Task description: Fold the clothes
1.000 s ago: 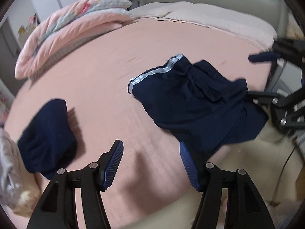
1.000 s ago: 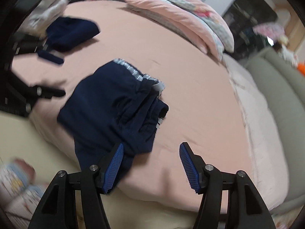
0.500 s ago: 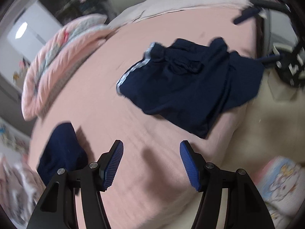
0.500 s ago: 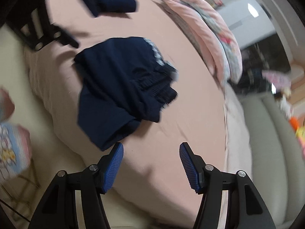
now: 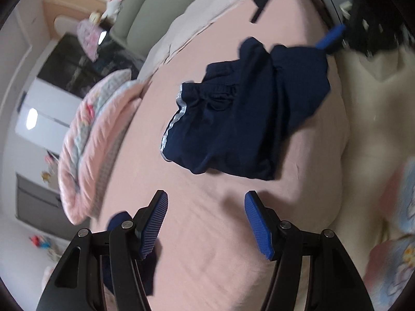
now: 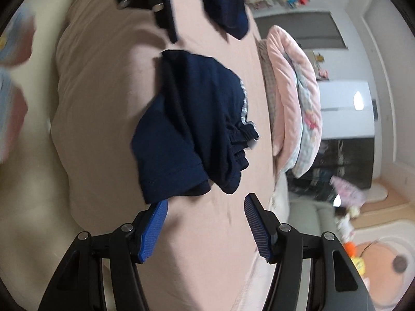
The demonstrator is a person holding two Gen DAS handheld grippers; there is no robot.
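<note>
Bed edge: the navy shorts (image 5: pixel 241 119) lie crumpled on the pink bed (image 5: pixel 197 246), one leg reaching toward the mattress edge that drops to the cream floor (image 5: pixel 376 119).
Open room: bare pink sheet lies between the shorts and the folded pink quilt (image 5: pixel 90 145), and more bare sheet on the near side of the shorts in both views.
Shorts detail: a silver side stripe runs along the quilt-side hem; the gathered waistband faces the quilt in the right wrist view.
Second garment: a folded navy piece (image 6: pixel 225 5) rests on the sheet well apart from the shorts, beyond them in the right wrist view.
Left claw (image 5: pixel 206 223): fingers spread wide, gripping nothing, hovering over bare sheet near the shorts' lower hem.
Right claw (image 6: pixel 206 223): fingers spread wide, empty; its left pad (image 6: pixel 153 230) sits just beside the hem of the shorts' leg, contact unclear.
</note>
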